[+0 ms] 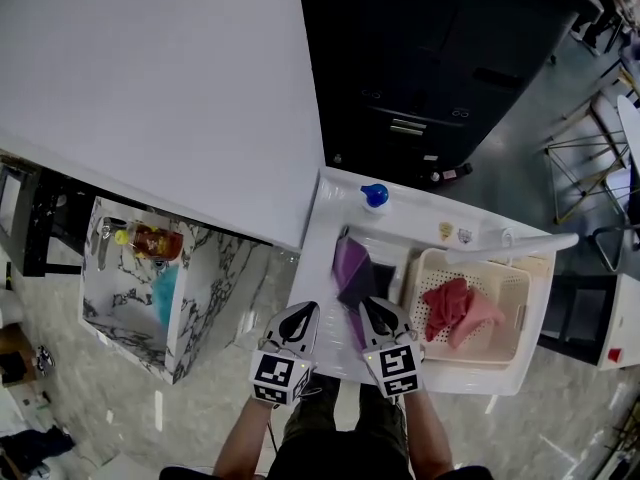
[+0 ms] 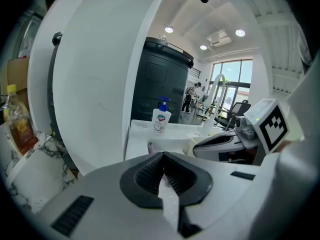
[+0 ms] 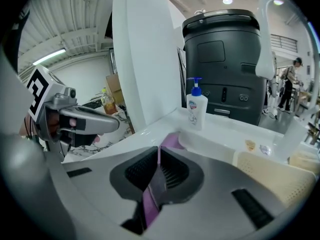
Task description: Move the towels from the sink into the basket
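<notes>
Left gripper (image 1: 303,316) and right gripper (image 1: 380,313) are hovering, fingers clenched on nothing, above the purple towel (image 1: 350,266) lying in the sink (image 1: 328,223); unopened, they risk merely pushing it, never reaching the basket (image 1: 478,361).

Blue-capped soap bottle (image 1: 375,196), white faucet (image 1: 520,245), black bin (image 1: 440,58), marbled shelf (image 1: 205,268)

Industrial test hall: mock sink (image 1: 325,238), corrugated ceiling (image 3: 75,19).

Pale grey left gripper (image 1: 300,313) and right gripper (image 1: 383,311), black ribbed pads (image 2: 149,176), black-and-white marker cubes (image 1: 277,376), dark trousers (image 1: 335,438).
</notes>
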Motion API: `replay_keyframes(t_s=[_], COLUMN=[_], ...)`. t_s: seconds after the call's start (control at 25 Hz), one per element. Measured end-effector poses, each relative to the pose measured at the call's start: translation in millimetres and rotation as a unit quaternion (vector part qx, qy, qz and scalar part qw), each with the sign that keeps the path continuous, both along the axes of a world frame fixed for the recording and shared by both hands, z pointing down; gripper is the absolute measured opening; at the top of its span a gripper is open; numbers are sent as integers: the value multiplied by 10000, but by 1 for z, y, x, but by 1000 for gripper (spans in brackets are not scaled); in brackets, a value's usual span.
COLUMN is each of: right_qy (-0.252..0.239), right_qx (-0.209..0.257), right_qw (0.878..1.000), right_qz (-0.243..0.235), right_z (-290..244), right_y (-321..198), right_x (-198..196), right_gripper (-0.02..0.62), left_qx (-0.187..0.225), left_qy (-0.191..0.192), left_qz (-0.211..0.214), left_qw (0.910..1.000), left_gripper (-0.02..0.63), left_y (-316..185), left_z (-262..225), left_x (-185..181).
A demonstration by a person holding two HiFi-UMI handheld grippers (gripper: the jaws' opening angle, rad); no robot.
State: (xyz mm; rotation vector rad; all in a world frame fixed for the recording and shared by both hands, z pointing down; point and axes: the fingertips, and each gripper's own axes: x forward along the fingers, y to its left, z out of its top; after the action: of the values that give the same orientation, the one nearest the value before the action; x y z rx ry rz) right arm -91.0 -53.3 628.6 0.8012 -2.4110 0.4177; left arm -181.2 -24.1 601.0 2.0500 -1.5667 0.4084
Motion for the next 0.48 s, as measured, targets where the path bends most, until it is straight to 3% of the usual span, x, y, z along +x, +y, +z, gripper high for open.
replay_keyframes(t_s=[0.48], right_qy=[325], right_qx=[-426], right_qw=[9984], right_qz=[163], right_z=[37], right_y=[10], right_x=[-14], right_gripper=[41], left_qx=[-197], left_qy=[85], left_qz=[73], left_qw=[9997], left_gripper=[8], left_y=[5], left_z=[20], left_x=[-16])
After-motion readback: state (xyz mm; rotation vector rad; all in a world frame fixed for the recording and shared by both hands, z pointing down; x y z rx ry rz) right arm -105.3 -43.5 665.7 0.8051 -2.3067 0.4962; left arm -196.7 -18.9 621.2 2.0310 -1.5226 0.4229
